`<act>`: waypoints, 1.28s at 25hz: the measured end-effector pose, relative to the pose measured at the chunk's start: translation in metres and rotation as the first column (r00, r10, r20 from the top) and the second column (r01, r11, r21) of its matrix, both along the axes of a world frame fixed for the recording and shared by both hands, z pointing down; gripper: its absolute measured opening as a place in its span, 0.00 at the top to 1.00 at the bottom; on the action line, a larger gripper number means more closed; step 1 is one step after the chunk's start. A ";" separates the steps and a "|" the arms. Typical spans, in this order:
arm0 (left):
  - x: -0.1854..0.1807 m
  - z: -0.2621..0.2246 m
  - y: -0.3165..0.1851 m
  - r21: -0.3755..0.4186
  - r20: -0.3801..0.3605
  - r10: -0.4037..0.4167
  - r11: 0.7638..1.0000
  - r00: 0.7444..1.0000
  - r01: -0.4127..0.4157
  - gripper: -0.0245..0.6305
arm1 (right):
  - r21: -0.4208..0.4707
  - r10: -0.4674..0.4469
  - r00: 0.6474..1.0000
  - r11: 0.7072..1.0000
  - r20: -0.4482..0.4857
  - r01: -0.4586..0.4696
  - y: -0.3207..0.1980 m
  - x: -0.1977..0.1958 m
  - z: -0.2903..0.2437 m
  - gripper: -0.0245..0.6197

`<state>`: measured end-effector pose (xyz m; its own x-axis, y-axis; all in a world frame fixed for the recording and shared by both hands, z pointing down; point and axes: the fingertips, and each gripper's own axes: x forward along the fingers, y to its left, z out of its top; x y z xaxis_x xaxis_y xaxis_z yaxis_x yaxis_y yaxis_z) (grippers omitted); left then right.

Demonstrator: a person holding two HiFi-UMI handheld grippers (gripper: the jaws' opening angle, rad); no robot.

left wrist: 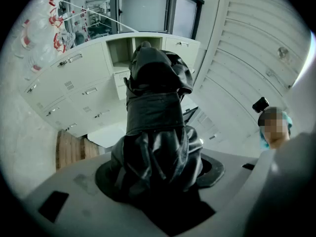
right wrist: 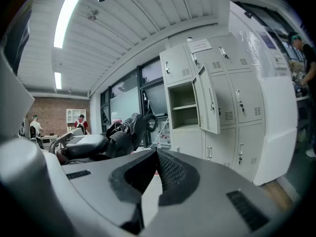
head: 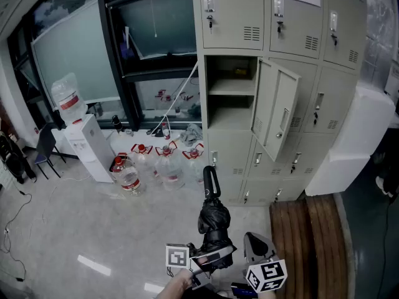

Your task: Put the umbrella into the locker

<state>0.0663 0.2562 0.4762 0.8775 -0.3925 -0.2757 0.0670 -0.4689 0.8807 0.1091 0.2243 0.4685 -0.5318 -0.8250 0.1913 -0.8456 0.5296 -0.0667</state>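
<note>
Beige metal lockers [head: 293, 73] fill the far wall in the head view, above a pale glossy floor [head: 75, 229]. One upper compartment [head: 230, 92] stands open with a shelf across it, and its door [head: 277, 108] is swung out to the right. A water dispenser [head: 87, 145] stands at the left, and water jugs [head: 156, 164] are clustered on the floor near the lockers' foot. Low in the picture, the left gripper [head: 209, 260] holds a folded black umbrella [head: 214, 220] by its bundled canopy. The curved handle points up toward the lockers, well short of the open compartment. The right gripper [head: 255, 245] sits just beside it on the right.

The left gripper view shows the jaws clamped on the umbrella [left wrist: 155, 132], whose creased fabric bulges between them. The left gripper [left wrist: 158, 186] points at the lockers [left wrist: 89, 83], which appear tilted behind the umbrella.

In the right gripper view, the right gripper [right wrist: 154, 154] has its jaws pressed together at the tips with nothing between them. The umbrella [right wrist: 126, 130] lies off to the left. The open compartment [right wrist: 185, 102] and its door [right wrist: 207, 102] stand ahead.
</note>
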 end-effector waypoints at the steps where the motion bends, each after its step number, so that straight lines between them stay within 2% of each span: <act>1: 0.001 0.002 0.003 -0.004 0.007 0.003 1.000 1.000 -0.003 0.55 | -0.002 -0.004 1.000 1.000 -0.004 0.004 0.002 -0.001 0.000 0.96; 4: 0.001 0.005 0.007 -0.017 0.017 0.010 1.000 1.000 -0.009 0.55 | -0.005 -0.011 1.000 1.000 -0.015 0.011 0.007 -0.003 0.000 0.96; 9: 0.002 0.005 0.004 -0.041 -0.007 0.010 0.999 1.000 -0.010 0.55 | 0.009 -0.009 1.000 1.000 -0.028 0.009 0.005 -0.002 -0.002 0.96; 14: 0.005 0.006 -0.005 -0.034 -0.008 0.007 0.999 1.000 -0.007 0.55 | 0.050 0.032 0.999 0.998 0.005 -0.032 -0.008 0.009 -0.011 0.96; 19: 0.005 0.005 -0.026 -0.034 -0.006 0.005 0.999 1.000 -0.005 0.55 | 0.029 0.032 0.999 0.999 0.006 -0.033 -0.031 0.009 -0.005 0.96; 25: -0.002 0.017 -0.091 -0.020 0.053 0.009 1.000 0.999 -0.008 0.55 | 0.007 0.027 1.000 1.000 0.003 -0.027 -0.090 0.003 0.008 0.96; 32: 0.000 0.016 -0.203 -0.034 0.006 0.085 0.996 0.996 -0.085 0.55 | -0.043 0.079 0.997 0.996 -0.026 -0.080 -0.195 -0.001 0.022 0.96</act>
